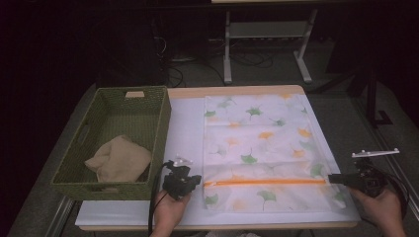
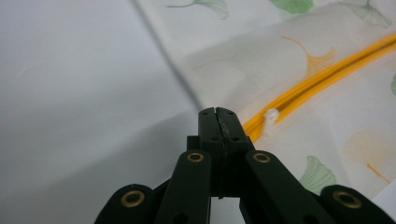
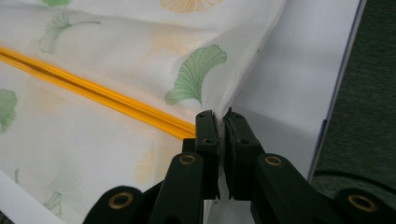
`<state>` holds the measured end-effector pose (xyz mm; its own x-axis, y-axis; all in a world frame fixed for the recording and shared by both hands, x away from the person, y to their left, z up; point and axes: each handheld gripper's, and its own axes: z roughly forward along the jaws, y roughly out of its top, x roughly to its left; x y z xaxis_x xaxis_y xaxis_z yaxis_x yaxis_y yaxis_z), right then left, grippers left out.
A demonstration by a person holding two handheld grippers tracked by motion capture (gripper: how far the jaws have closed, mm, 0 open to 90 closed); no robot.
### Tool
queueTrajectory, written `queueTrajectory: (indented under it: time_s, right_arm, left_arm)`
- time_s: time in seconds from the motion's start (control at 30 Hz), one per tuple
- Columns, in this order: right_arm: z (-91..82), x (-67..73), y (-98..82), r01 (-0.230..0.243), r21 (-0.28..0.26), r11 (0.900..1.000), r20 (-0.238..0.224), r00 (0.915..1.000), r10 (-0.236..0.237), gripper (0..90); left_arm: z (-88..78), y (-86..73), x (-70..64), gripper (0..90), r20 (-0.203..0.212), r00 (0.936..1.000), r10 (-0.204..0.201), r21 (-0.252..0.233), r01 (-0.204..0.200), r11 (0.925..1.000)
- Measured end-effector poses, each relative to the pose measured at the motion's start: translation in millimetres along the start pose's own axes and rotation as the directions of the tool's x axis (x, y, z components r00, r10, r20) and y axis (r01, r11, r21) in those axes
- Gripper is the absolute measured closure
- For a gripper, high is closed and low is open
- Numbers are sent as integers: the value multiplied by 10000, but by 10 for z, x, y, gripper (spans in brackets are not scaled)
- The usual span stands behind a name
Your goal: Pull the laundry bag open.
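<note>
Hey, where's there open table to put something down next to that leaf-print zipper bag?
Free: the white strip between the green basket and the bag, and the front edge below the bag. Crowded: both bag ends at the zipper, by the left gripper and right gripper.

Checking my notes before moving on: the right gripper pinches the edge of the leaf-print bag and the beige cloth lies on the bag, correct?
Not quite. The beige cloth lies inside the green basket, as the high view shows. The right gripper does pinch the bag's edge.

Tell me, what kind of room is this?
Probably a lab or workshop set up for recording: a bare worktable, cables on the floor beyond it, and handheld grippers, right gripper pinching a leaf-print zip bag.
</note>
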<state>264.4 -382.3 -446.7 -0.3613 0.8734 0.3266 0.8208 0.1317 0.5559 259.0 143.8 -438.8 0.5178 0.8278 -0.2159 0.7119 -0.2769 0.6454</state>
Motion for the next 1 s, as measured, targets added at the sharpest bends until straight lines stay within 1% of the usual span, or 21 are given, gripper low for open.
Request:
queueTrajectory:
  time_s: [0.03,0.07,0.1,0.13,0.2,0.27,0.33,0.37,0.43,0.5,0.53,0.57,0.63,0.7,0.8,0.87,1.0]
  right_arm:
    - [-3,-6,0,-79,-175,9998,-255,9996,75,840]
    - [-8,-1,8,-79,-220,9997,-370,9993,71,833]
    - [-8,22,22,-36,-229,9997,-364,9993,28,826]
    - [-7,42,31,60,-233,9997,-253,9997,-66,814]
    - [-3,66,47,81,-253,9996,-162,9998,-85,721]
    - [-12,69,43,77,-252,9997,-65,9999,-79,714]
    - [-31,59,25,64,-265,9996,-77,9999,-66,682]
    - [-44,52,15,50,-286,9996,-79,10000,-53,680]
    - [-79,47,3,73,-348,9994,-69,9999,-75,676]
    - [-122,63,-5,235,-467,9986,-43,9997,-237,668]
    - [-122,63,-5,235,-467,9986,-43,9997,-237,668]
    - [-174,85,-8,347,-604,9976,-75,9994,-352,667]
    - [-193,107,-10,425,-672,9968,-228,9988,-441,664]
    - [-196,147,-5,633,-689,9956,-364,9972,-659,654]
    - [-194,208,16,912,-658,9937,-449,9945,-943,649]
    - [-198,250,35,1087,-765,9911,-470,9925,-1125,645]
    - [-197,326,73,1310,-830,9879,-561,9891,-1359,633]
  left_arm:
    - [-1,-12,-13,900,10,9999,136,24,-136,9999]
    - [2,-19,-36,900,37,9995,317,34,-318,9995]
    - [8,-16,-48,900,137,9993,344,7,-345,9994]
    - [15,-4,-60,900,338,9989,317,-76,-314,9995]
    - [30,28,-78,900,490,9983,305,-211,-295,9993]
    - [50,47,-89,900,793,9966,239,-235,-221,9995]
    - [68,55,-99,900,943,9954,184,-258,-160,9995]
    - [79,57,-104,900,1064,9942,166,-241,-141,9996]
    - [96,57,-107,900,1121,9935,176,-291,-144,9995]
    - [122,53,-108,900,1294,9916,54,-257,-21,9997]
    - [122,53,-108,900,1294,9916,54,-257,-21,9997]
    - [142,49,-119,900,1355,9908,57,-228,-27,9997]
    - [149,53,-127,900,1459,9893,92,-228,-59,9997]
    - [147,60,-134,899,1565,9877,71,-293,-26,9996]
    - [132,80,-135,874,1650,9863,97,-366,-37,9993]
    - [121,93,-134,861,1739,9847,75,-441,2,9990]
    - [109,122,-143,845,1814,9833,160,-495,-71,9987]
